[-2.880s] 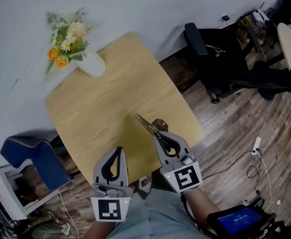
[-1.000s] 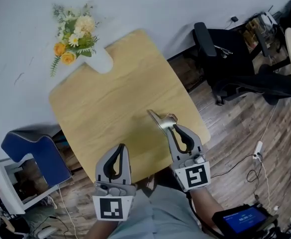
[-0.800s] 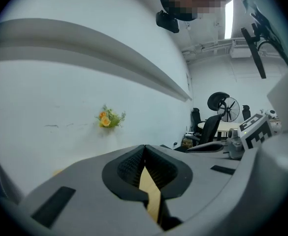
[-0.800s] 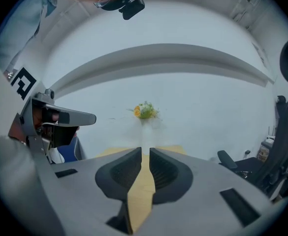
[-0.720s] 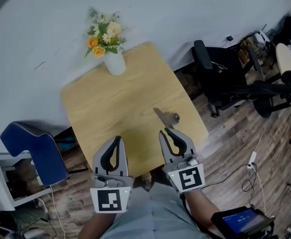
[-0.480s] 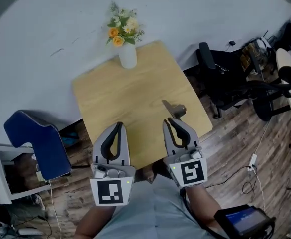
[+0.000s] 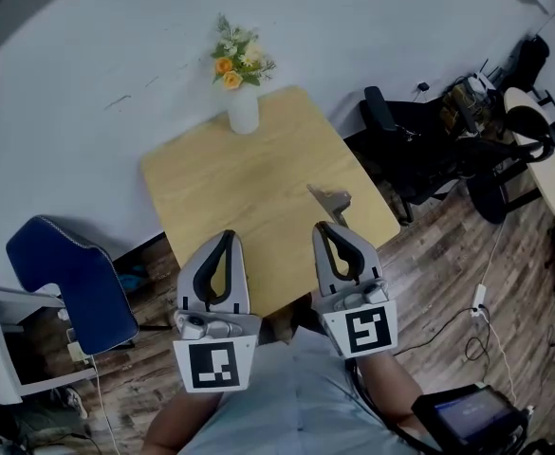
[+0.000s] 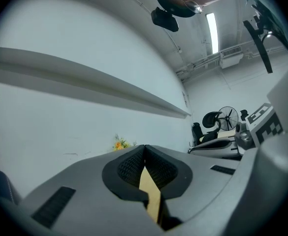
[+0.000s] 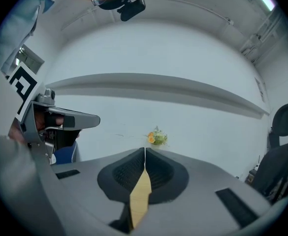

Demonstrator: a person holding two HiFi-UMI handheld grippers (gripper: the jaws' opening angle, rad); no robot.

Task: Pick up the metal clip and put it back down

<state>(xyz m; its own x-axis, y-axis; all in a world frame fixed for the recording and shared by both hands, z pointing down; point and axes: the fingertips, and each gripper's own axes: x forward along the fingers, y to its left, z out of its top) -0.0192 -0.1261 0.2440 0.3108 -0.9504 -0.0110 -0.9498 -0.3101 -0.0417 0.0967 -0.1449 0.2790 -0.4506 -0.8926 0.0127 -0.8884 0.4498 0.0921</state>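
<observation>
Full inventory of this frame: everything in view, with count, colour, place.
table: 1, light wood, centre
clip: 1, metal, on table near its right edge
vase: 1, white, table's far edge
flowers: one bunch, yellow and orange, in vase
chair: 1, blue, left of table
office chairs: black, right of table; count unclear
floor: dark wood planks
left gripper: grey, shut, empty, over table's near edge
right gripper: grey, shut, empty, short of clip

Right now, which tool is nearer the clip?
The right tool: in the head view the clip lies on the table just past its shut tips. The left tool, also shut, is farther off, to the clip's left.
</observation>
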